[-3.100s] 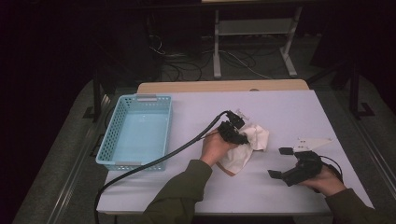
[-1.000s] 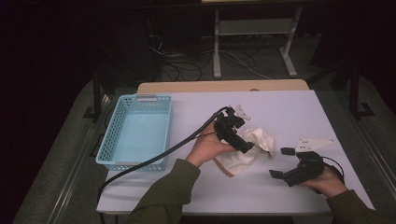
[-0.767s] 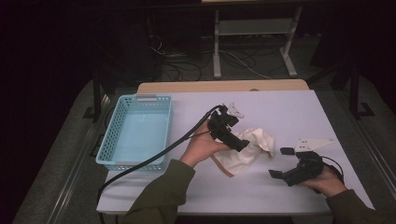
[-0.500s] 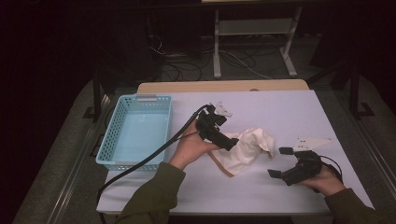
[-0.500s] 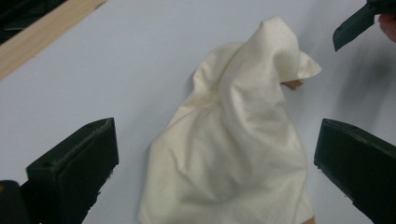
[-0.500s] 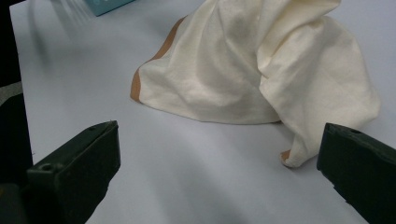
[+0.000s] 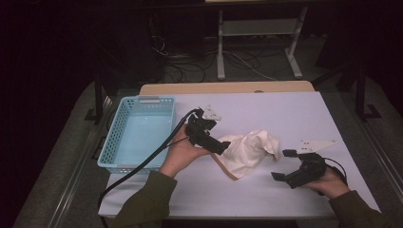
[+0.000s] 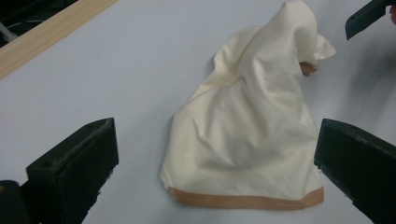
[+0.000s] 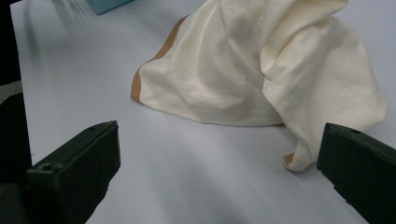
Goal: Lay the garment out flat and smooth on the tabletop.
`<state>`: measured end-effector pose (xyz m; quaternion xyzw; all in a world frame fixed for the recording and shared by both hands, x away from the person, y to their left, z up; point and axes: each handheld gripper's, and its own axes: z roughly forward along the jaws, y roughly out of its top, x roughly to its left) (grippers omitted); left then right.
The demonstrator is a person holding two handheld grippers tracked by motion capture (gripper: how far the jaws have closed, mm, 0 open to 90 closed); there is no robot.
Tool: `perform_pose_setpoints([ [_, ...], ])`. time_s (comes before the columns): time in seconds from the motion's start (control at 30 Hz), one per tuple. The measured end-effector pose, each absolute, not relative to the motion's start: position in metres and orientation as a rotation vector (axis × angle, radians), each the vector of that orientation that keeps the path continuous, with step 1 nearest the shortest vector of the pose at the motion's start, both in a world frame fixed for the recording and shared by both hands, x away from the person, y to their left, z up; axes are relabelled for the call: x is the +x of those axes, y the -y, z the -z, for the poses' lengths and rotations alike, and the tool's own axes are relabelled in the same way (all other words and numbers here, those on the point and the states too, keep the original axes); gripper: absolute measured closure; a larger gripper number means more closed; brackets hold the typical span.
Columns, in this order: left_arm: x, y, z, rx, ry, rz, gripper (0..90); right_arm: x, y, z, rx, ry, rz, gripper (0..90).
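Observation:
A cream cloth (image 7: 249,151) with a tan hem lies crumpled on the white table (image 7: 285,114), right of centre. My left gripper (image 7: 215,138) hovers at the cloth's left edge, open, with nothing between its jaws. In the left gripper view the cloth (image 8: 247,140) lies between and beyond the wide-apart jaws of the left gripper (image 8: 215,163), hem nearest. My right gripper (image 7: 284,164) rests open just right of the cloth, near the front edge. The right gripper view has the cloth (image 9: 261,70) ahead of the open right gripper (image 9: 219,163), apart from its jaws.
A light blue plastic basket (image 7: 138,133) stands empty at the table's left side, just left of my left hand. The left gripper's black cable (image 7: 142,166) trails off the front left. The table's wooden far edge (image 7: 228,88) borders a dark floor with cables.
My left gripper has moved left, toward the basket, and off the cloth. The cloth's near edge is now drawn out leftward and lies lower. The right gripper has stayed put.

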<state>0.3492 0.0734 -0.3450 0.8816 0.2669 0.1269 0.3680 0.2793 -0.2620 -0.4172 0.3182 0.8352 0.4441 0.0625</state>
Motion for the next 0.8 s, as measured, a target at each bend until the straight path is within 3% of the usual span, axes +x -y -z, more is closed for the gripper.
perform_pose_setpoints([
  [0.8,0.32,-0.112,0.367,2.221,-0.812,-0.367,0.0,0.279,0.262,0.418,0.959,-2.523,-1.337,0.0],
])
